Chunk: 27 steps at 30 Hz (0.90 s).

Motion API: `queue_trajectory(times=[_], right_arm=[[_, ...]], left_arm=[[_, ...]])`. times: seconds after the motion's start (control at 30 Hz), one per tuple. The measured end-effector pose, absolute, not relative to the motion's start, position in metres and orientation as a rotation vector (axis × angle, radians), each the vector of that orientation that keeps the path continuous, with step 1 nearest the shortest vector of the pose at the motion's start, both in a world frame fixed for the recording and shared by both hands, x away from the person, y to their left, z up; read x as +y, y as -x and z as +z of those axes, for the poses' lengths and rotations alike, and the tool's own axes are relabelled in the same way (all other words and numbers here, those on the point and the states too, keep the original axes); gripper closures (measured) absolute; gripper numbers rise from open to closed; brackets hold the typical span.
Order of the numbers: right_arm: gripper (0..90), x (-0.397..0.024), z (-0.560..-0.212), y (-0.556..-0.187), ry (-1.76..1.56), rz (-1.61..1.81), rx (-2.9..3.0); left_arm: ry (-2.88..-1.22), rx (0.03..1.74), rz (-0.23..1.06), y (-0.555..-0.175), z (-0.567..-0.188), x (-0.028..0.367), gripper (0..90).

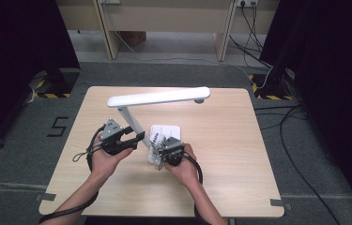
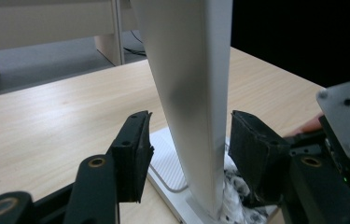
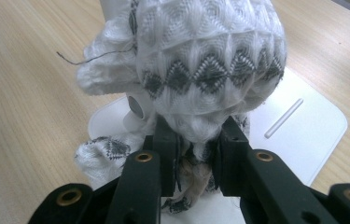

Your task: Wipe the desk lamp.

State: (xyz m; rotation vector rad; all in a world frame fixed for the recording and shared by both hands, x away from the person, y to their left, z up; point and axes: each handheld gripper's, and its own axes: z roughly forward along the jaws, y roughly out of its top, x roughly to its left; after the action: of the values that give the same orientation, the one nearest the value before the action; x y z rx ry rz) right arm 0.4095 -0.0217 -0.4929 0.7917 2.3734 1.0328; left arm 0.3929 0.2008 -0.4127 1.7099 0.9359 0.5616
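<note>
1. R gripper [image 3: 193, 154], nearest you: jaws clenched on a bunched white-and-grey knit cloth [image 3: 210, 60]. You've got it pinched at its lower gather; the rest balloons above the jaws.
2. Cloth sits on the near end of the lamp base [image 3: 303, 126], pressed by the foot of the post. In the high view it's the small white lump [image 1: 157, 143] just ahead of your R hand [image 1: 183, 166].
3. Handling, by my guess: cloth is soft, light, floppy, won't slip much, but loose threads can snag. Grip a thick fold, not a single layer.
4. L gripper [image 2: 189, 149]: jaws released, standing either side of the lamp post [image 2: 191, 93] w/ gaps both sides, not touching.
5. Post likely stiff, smooth, slippery plastic; lamp prob. top-heavy. Take it low, near the base, so it doesn't tip.
6. Post's long axis runs up from the base, leaning away and to your left.
7. Farthest: lamp head [image 1: 159, 97], a long bar lying across the table [image 1: 239, 187] left-right, its tip pointing right.
</note>
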Motion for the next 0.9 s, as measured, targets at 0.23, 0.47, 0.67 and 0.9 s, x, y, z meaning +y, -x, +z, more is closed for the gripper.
queue_trajectory(times=[0.23, 0.47, 0.67, 0.9], right_arm=[[75.0, -0.022, -0.494, -0.409, -0.792, 1.038, 2.371], [75.0, -0.023, -0.494, -0.409, -0.816, 1.058, 2.367], [75.3, -0.023, -0.487, -0.402, -0.833, 1.095, 2.33], [75.4, -0.02, -0.486, -0.395, -0.839, 1.137, 2.351]], left_arm=[[-1.673, 0.972, 0.549, -0.399, -0.407, 0.2, 49.6], [-1.629, 1.024, 0.511, -0.402, -0.403, 0.198, 57.7], [-1.628, 1.033, 0.538, -0.402, -0.401, 0.193, 62.2], [-1.613, 1.053, 0.541, -0.403, -0.401, 0.194, 64.5]])
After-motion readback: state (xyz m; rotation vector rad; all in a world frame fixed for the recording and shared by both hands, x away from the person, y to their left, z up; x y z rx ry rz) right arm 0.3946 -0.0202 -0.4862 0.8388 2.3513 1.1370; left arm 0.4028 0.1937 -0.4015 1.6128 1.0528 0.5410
